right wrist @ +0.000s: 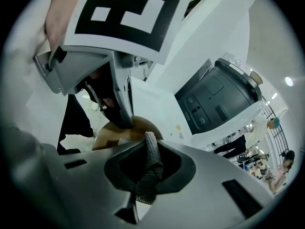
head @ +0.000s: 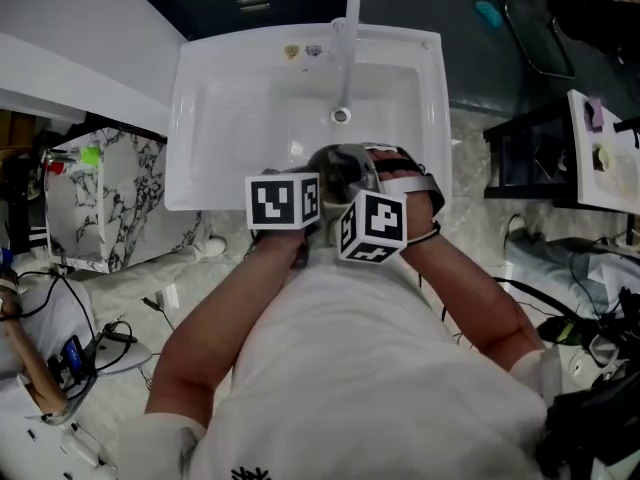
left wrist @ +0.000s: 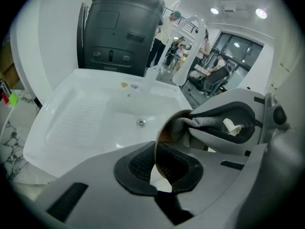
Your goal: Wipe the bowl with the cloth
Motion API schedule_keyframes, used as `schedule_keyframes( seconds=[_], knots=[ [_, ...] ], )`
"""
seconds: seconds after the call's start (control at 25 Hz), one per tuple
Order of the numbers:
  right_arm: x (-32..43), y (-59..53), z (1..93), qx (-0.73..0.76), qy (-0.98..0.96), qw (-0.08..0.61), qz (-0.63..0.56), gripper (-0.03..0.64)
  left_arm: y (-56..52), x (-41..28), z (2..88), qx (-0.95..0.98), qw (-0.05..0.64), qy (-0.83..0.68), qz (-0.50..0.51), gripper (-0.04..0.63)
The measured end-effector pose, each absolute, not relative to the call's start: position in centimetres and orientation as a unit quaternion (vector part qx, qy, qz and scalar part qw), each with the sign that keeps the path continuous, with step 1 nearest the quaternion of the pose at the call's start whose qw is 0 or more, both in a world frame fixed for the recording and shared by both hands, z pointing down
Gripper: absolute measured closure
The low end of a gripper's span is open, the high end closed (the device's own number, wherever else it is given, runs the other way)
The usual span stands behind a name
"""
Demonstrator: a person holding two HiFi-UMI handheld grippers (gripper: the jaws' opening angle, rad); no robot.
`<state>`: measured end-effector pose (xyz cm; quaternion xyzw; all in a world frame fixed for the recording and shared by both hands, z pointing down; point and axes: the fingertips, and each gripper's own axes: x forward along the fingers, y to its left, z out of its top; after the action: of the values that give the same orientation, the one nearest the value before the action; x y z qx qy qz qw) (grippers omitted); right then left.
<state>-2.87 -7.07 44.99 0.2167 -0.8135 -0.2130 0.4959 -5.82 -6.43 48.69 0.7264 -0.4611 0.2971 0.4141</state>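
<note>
**Grip check: bowl on the rim, cloth by a fold, over the sink**

Left tongs (left wrist: 156,168): clenched on the rim of the bowl (left wrist: 167,130), one pad inside the wall and one outside. Right tongs (right wrist: 148,175): clenched on a bunched fold of the grey cloth (right wrist: 151,151), with its free end reaching into the bowl.

Location: from the head view I hold the bowl in the air at the 6 o'clock edge of the white sink (head: 220,98). The drain (head: 341,116) and faucet (head: 350,28) are toward 12 o'clock of it. The bowl tilts so that its mouth faces the right tongs.

Handling, my judgement:
- Bowl: thin wall, stiff, probably light. The smooth surface could swivel or slide in an edge pinch once the cloth pushes on it. Best hold is the rim, pads well down the wall, on the side opposite where the cloth presses.
- Material unclear, tan inside. I treat it as breakable over the hard basin.
- Cloth: soft, limp, coarse knit, almost weightless. It won't slip from the pads but folds on itself. Hold a thick bunch and leave a short tail for wiping.
</note>
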Motion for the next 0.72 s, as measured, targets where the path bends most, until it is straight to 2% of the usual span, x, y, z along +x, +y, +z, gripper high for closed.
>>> schedule_keyframes(
  seconds=[0.4,0.72],
  knots=[
    [-1.7,-5.2,47.7,0.192,-0.803,0.53,-0.19,0.581,-7.1,-6.3,48.2,0.725,0.405,-0.48,0.283,0.575],
    [-2.7,-3.7,48.5,0.164,-0.819,0.523,-0.172,0.581,-7.0,-6.1,47.8,0.728,0.406,-0.481,0.272,0.575]
  ],
)
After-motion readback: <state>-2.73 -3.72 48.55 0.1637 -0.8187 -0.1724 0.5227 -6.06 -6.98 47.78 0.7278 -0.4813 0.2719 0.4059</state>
